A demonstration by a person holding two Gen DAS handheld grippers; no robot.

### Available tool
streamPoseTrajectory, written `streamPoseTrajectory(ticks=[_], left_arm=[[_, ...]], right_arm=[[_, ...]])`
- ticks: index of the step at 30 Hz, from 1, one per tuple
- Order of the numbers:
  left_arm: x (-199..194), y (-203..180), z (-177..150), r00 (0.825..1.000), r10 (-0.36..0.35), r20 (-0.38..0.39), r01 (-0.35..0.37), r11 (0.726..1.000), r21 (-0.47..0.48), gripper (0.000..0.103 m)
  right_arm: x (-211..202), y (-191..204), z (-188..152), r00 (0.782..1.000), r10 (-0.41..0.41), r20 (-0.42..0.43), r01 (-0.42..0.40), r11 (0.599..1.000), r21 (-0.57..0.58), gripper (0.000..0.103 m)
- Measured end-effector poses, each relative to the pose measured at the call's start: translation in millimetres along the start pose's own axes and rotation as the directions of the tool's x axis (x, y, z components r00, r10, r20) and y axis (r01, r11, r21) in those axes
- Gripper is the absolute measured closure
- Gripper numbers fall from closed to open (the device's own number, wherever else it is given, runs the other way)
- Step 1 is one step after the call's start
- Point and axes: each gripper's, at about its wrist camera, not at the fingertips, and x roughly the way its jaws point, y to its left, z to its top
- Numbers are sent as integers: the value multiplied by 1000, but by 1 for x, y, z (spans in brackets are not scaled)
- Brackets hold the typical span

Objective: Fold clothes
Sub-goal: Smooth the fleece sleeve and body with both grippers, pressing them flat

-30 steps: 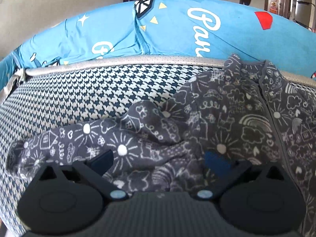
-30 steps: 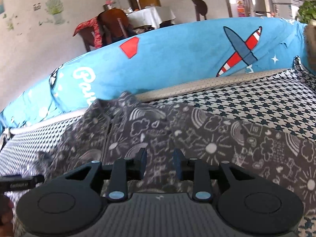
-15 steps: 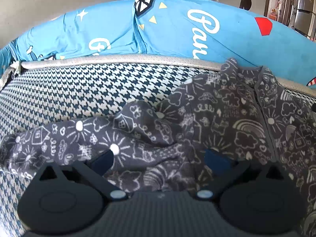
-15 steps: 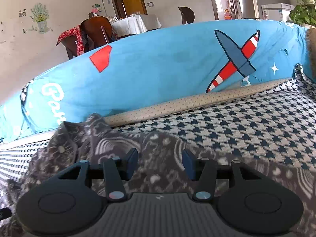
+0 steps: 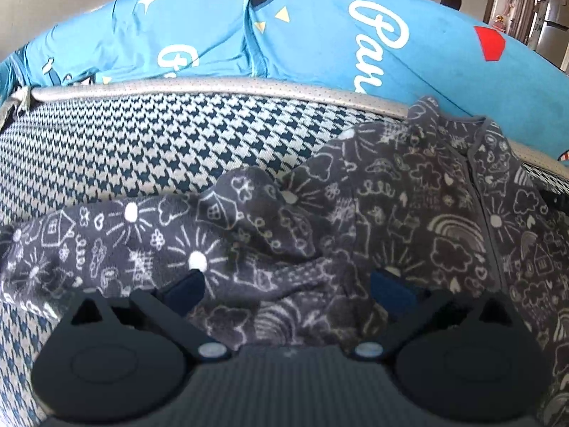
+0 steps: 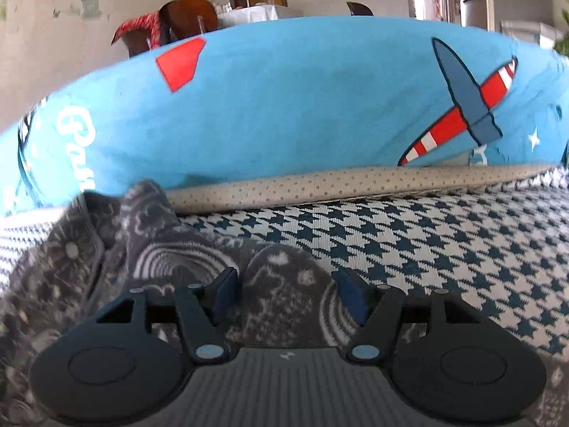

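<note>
A dark grey garment (image 5: 391, 213) printed with white doodles of suns, houses and rainbows lies crumpled on a houndstooth seat (image 5: 142, 149). One sleeve stretches to the left and a zip runs down the body at the right. My left gripper (image 5: 288, 288) hangs low over the bunched middle, jaws wide, with fabric lying between its fingers. In the right wrist view the garment (image 6: 160, 249) fills the lower left. My right gripper (image 6: 288, 284) is low over its edge, its jaws opening around a raised fold that the pads do not press.
A long blue cushion (image 6: 302, 106) with a plane and white lettering runs along the back of the seat (image 6: 444, 242), above a beige dotted trim (image 6: 355, 185). Bare houndstooth lies right of the garment. Chairs and a table (image 6: 256, 12) stand in the room behind.
My right gripper has slid right along the garment and sunk toward the seat, and its jaws have spread wider. The left gripper has barely moved.
</note>
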Motion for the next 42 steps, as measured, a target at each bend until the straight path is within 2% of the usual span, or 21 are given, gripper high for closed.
streamPoseTrajectory(ticks=[1, 3, 6, 8, 11, 14, 19, 21, 23, 30, 33, 36, 42], left_arm=[[2, 0, 0, 1000, 0, -6, 0, 1000, -7, 0], [4, 1, 1, 1000, 1, -11, -2, 1000, -18, 0], [4, 0, 1, 1000, 10, -9, -11, 1000, -25, 0], [3, 2, 2, 1000, 13, -6, -13, 999, -30, 0], [2, 7, 4, 1000, 28, 3, -28, 998, -47, 0], [2, 13, 7, 999, 46, 9, -45, 997, -69, 0], [5, 23, 8, 997, 83, -8, -84, 991, -104, 0], [5, 29, 9, 995, 100, -9, -100, 987, -123, 0], [4, 35, 10, 994, 114, -3, -113, 983, -142, 0], [3, 53, 19, 990, 141, 18, -135, 973, -189, 0], [6, 51, 26, 991, 128, 44, -120, 981, -150, 0], [10, 43, 37, 997, 45, 65, -40, 996, -76, 0], [21, 29, 54, 997, -38, 69, 34, 998, 56, 0]], right_arm=[[1, 3, -1, 1000, -5, 1, 5, 1000, -18, 48], [3, 8, -2, 1000, -16, 2, 16, 999, -52, 70], [3, 14, -3, 999, -51, 12, 52, 995, -85, 87], [2, 13, -2, 997, -70, 29, 72, 995, -66, 93], [-3, 4, 5, 989, -134, 69, 133, 991, 25, 96], [-3, -5, 7, 978, -194, 72, 187, 977, 101, 97], [6, -1, 5, 980, -198, 33, 194, 977, 92, 91], [1, -5, 8, 980, -197, 22, 192, 973, 131, 75], [-5, -9, 11, 979, -201, 27, 192, 964, 185, 67], [-33, 5, 18, 981, -177, 76, 160, 968, 195, 67], [-46, 14, 21, 983, -153, 100, 132, 973, 190, 66], [-57, 19, 19, 990, -110, 89, 89, 973, 213, 66], [-87, 25, 0, 999, -24, 48, 9, 955, 296, 66]])
